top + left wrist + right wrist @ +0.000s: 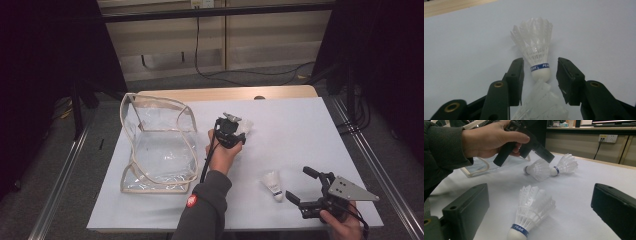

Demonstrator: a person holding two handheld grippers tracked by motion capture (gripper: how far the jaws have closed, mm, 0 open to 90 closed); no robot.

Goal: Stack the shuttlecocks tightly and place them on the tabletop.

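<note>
From up high, I see a white table (300,130) with a clear plastic bag (157,145) at its left side. The left gripper (234,125) sits in the middle of the table, over some white shuttlecocks. The right gripper (302,192) waits near the front edge with its jaws apart, and one more shuttlecock (272,185) lies just beside it.

In the left gripper view, a shuttlecock (535,47) lies between the two black jaws. The jaws stand apart and do not touch it. Another shuttlecock (541,105) lies right under the gripper.

In the right gripper view, the wide jaws hold nothing. A shuttlecock (531,210) lies between them, and two more (537,170) (564,165) lie farther off, under the left gripper (546,155).

So I count three shuttlecocks, one bag and two grippers.

I think the left one is at the grabbing step. Next it should squeeze gently on the round cork end, not the soft feathers, then carry the shuttlecock over to the bag.
</note>
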